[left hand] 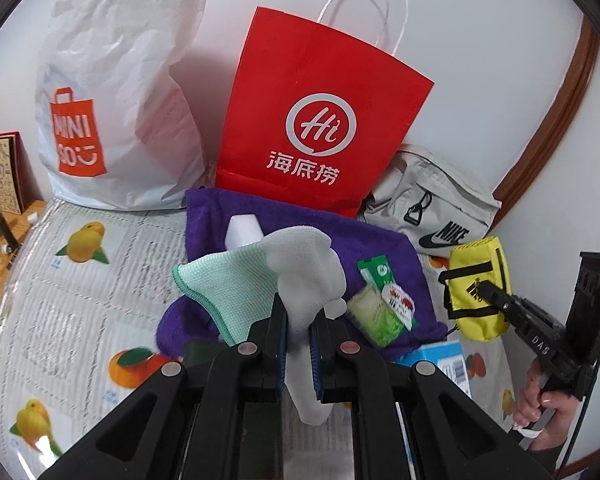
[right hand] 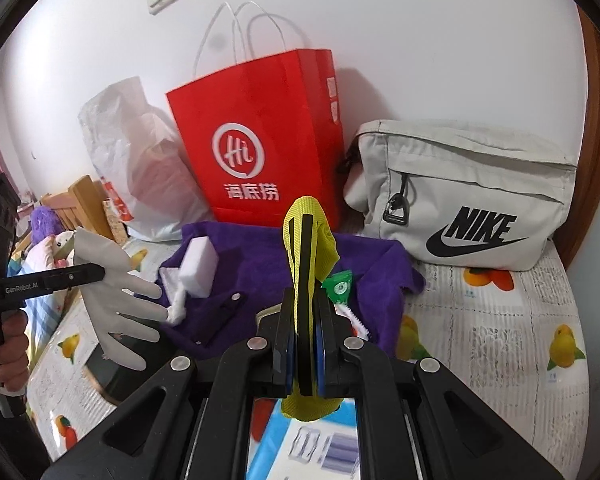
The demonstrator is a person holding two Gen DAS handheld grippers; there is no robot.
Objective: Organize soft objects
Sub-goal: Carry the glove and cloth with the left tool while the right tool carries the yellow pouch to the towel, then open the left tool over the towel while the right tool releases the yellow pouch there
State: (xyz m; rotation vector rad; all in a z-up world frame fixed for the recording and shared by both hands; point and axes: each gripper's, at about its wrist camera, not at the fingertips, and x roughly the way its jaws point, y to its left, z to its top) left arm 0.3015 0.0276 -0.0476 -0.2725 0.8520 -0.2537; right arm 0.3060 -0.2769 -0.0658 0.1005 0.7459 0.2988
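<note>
Clamped between the blue pads of the left claw [left hand: 298,346] is a white glove [left hand: 304,276], held up off the tabletop [left hand: 60,280] with its fingers hanging free. Over on the other side, the right claw [right hand: 304,354] is closed on a yellow pouch [right hand: 310,236] with black straps, also lifted clear.

Both soft things look picked up but not yet put anywhere, so the step in hand seems to be carrying them to a container. The next move probably calls for steering each one over an open top, most likely the red paper bag [left hand: 320,112] or the grey Nike bag [right hand: 468,196], and only then letting go.

By count: one glove, one yellow pouch, one purple towel [left hand: 228,216] spread out, one mint cloth [left hand: 224,284] on it, one white sponge block [right hand: 198,266], one green packet [left hand: 384,308]. Three bags stand against the wall, counting the white plastic bag [left hand: 116,92].
</note>
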